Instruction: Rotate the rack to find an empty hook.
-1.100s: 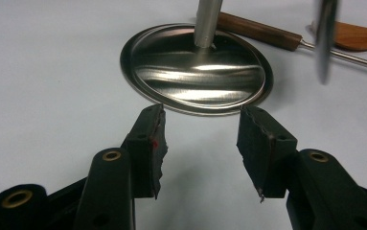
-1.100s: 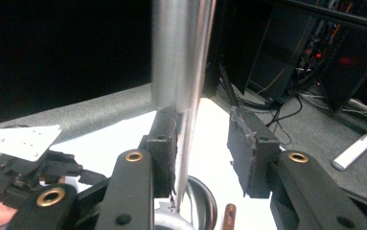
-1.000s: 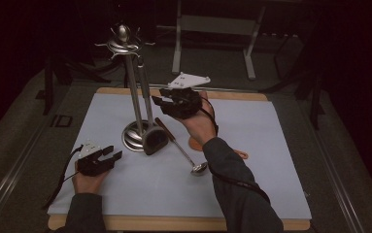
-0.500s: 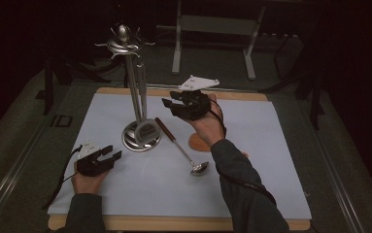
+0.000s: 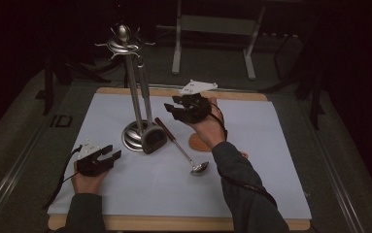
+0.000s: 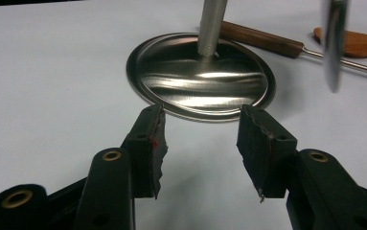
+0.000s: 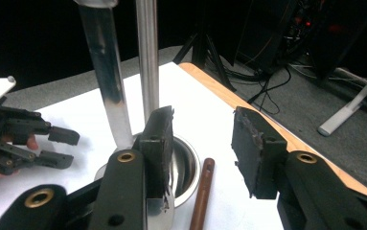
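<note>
Fingers [image 7: 253, 143] of the right gripper [image 5: 181, 108] stood apart and empty beside the hanging utensil [image 5: 147, 109]; left gripper [image 5: 107, 157], likewise spread, waited near the stand [image 5: 131, 87], probably to steady it.

No words, labels, brand names or numbers can be read anywhere here. The metal stand [image 5: 136, 127], the wooden-handled ladle [image 5: 181, 148] and the pale sheet covering the worktop [image 5: 174, 189] are all plain, and the dim room behind shows no legible sign.
</note>
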Demonstrator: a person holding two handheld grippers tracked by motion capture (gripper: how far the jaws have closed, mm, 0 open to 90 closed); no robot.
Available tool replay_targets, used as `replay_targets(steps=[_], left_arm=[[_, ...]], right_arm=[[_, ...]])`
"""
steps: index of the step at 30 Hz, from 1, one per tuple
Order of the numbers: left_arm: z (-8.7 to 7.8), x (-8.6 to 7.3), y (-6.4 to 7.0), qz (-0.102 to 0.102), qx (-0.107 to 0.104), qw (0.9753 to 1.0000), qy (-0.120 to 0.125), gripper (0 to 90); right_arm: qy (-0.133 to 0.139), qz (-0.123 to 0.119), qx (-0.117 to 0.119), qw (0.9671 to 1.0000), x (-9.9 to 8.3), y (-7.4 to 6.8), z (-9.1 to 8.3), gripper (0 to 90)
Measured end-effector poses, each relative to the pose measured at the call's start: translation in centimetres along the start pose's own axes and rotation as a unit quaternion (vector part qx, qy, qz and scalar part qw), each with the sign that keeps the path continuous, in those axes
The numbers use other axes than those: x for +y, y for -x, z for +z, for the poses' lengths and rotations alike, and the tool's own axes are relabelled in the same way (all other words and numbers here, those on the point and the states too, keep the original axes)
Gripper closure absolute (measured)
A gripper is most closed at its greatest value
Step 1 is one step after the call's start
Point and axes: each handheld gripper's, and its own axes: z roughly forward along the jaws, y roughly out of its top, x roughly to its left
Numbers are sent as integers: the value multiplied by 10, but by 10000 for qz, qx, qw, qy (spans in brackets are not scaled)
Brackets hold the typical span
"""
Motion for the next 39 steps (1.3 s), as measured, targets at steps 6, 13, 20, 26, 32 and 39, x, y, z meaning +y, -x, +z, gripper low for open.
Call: replay_targets(steps=[6, 13, 20, 26, 32, 39], left_arm=[[-8, 3, 5, 57, 91, 9993, 368, 581], [-28, 22, 10, -221, 23, 9958, 890, 778], [-38, 42, 16, -390, -247, 9900, 1335, 900], [-47, 67, 22, -308, -294, 9855, 1641, 900], [-57, 97, 31, -64, -316, 9815, 1889, 900], [-64, 129, 36, -34, -389, 9739, 2236, 900]], right_arm=[[-105, -10, -50, 9999, -6, 5, -2, 574], [-287, 88, -78, 9995, -15, 9, 2, 545], [-638, 10, -152, 9978, -24, 10, 6, 518], [-850, 162, -81, 9962, -36, 15, 12, 514], [-1200, 165, -38, 9926, -51, 17, 19, 513], [-1420, 96, -61, 9898, -61, 15, 23, 509]])
